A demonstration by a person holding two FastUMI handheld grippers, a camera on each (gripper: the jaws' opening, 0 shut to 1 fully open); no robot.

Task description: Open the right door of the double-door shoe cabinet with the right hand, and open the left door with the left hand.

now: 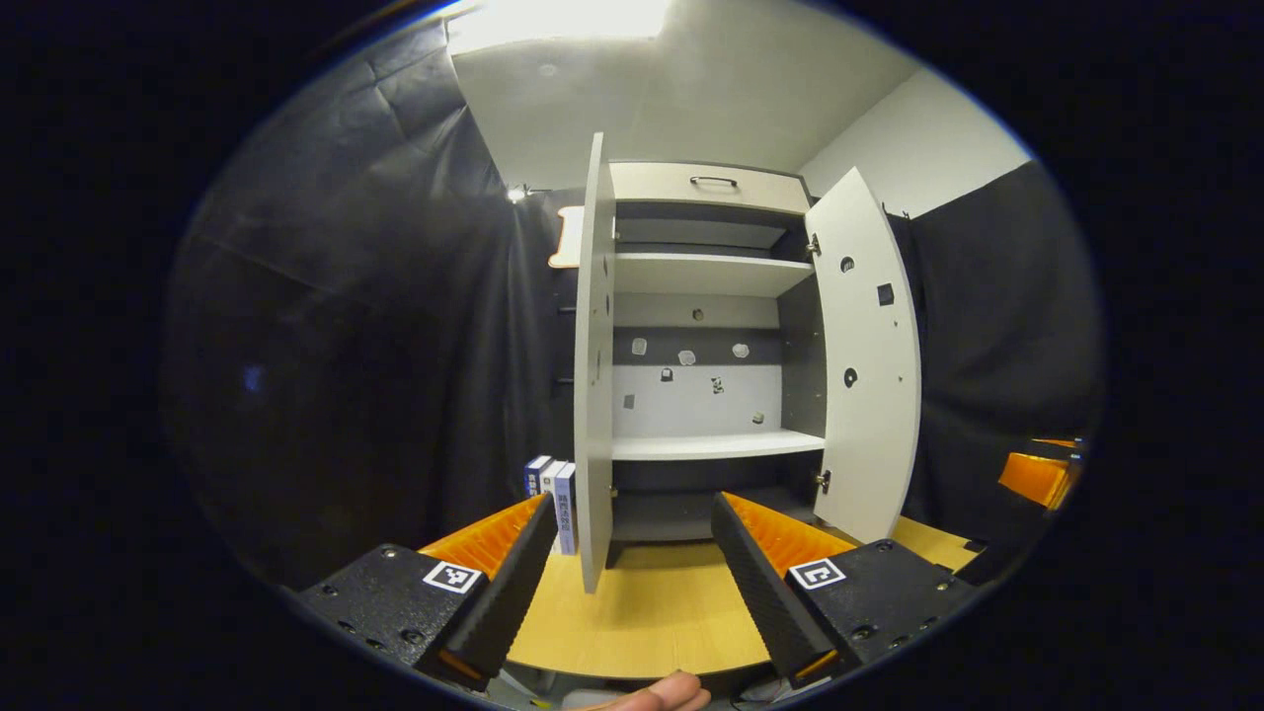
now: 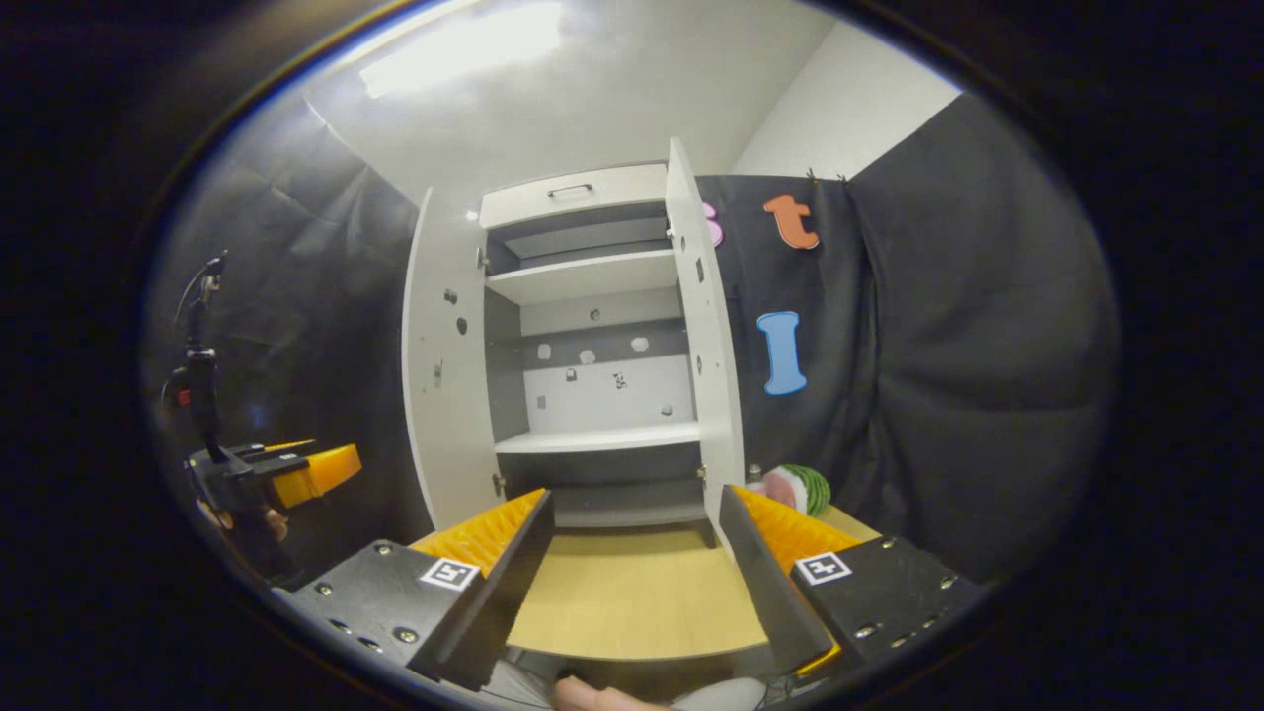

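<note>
With the cabinet on the table and both its left door and right door swung out, we judge the opening done, left gripper and right gripper wide and empty, only withdrawal remaining.

You have the shoe cabinet standing upright on the wooden tabletop with both doors swung wide, its light shelves and dark side walls laid open, and a shut drawer with a dark handle across the top. Your left door stands nearly edge-on in the left gripper view, while the right door angles outward, its pale inner face dotted with small dark fittings and hinges on its inner edge.
</note>
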